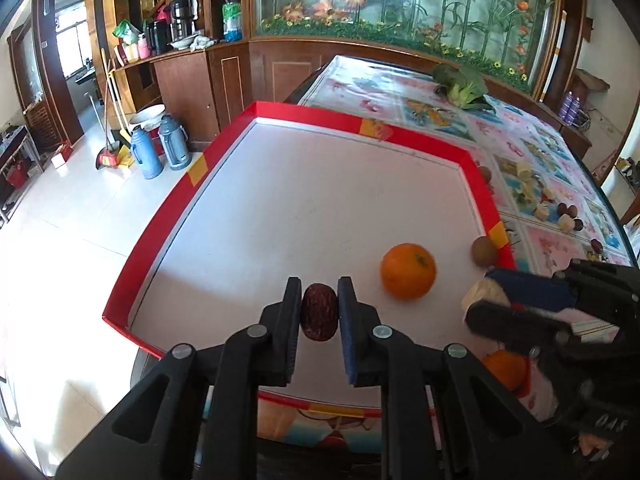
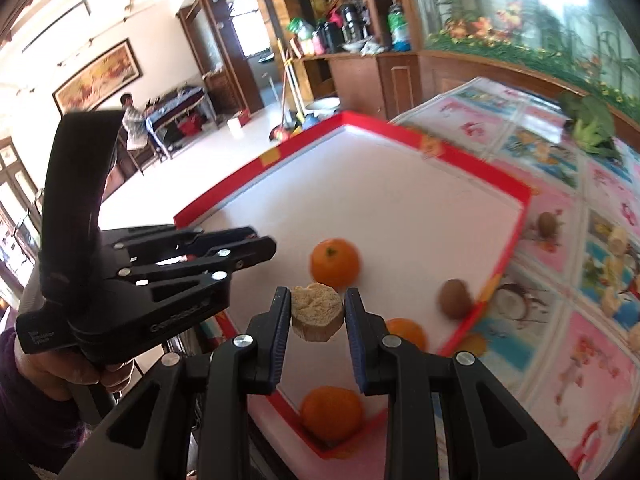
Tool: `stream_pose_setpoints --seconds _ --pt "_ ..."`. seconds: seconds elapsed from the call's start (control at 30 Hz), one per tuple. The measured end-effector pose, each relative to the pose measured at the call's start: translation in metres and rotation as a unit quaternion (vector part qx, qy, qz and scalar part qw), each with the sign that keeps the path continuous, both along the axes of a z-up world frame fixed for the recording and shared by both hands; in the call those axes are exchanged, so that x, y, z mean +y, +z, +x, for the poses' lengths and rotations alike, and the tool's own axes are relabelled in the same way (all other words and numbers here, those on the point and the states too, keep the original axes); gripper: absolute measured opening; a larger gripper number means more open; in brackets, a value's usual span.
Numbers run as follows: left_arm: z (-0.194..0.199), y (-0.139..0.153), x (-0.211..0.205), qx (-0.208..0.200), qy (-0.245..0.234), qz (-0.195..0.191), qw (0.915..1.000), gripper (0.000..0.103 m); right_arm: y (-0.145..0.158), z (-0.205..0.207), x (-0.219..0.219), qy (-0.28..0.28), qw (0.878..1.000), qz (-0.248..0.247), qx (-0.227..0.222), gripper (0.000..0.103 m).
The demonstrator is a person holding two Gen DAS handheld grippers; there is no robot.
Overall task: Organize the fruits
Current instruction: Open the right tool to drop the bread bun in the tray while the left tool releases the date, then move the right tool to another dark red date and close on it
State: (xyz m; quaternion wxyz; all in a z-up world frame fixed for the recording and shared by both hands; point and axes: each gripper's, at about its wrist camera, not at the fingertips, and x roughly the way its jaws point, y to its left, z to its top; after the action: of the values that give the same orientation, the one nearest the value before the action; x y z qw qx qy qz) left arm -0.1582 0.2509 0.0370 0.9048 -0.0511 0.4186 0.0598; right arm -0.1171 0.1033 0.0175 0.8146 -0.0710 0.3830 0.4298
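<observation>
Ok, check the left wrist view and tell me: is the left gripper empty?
No. The left gripper is shut on a dark red date, held between its pads above the red-rimmed tray.

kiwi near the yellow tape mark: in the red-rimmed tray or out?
In. The brown fuzzy kiwi sits on the white floor of the red-rimmed tray, right against the inside of its right wall.

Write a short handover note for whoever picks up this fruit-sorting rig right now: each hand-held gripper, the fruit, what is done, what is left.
Left hand-held gripper: shut on a dark red date, above the red-rimmed tray.
Right hand-held gripper: shut on a pale cut chunk, also above the tray.
Done: an orange, a second orange and a kiwi lie in the tray.
Left: set both held pieces down; another kiwi and scattered pieces on the tablecloth are still outside the tray.
</observation>
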Motion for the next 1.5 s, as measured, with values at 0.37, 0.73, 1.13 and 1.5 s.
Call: stream_pose_setpoints --seconds 0.37,0.73,1.13,1.5 --pt "0.003 -0.012 -0.001 0.021 0.005 0.026 0.9994 0.020 -0.022 0.008 0.020 0.002 0.998 -0.036 0.044 0.027" --pt "-0.003 0.000 0.003 0.014 0.036 0.036 0.9986 0.069 -0.002 0.008 -0.018 -0.008 0.998 0.024 0.058 0.038" --pt "-0.008 0.020 -0.027 -0.005 0.012 0.044 0.9989 0.075 0.003 0.013 -0.137 -0.117 0.991 0.061 0.034 0.041" --pt "-0.006 0.034 -0.104 -0.013 -0.090 0.046 0.9948 0.076 -0.015 0.015 -0.257 -0.250 0.966 0.048 0.037 0.042"
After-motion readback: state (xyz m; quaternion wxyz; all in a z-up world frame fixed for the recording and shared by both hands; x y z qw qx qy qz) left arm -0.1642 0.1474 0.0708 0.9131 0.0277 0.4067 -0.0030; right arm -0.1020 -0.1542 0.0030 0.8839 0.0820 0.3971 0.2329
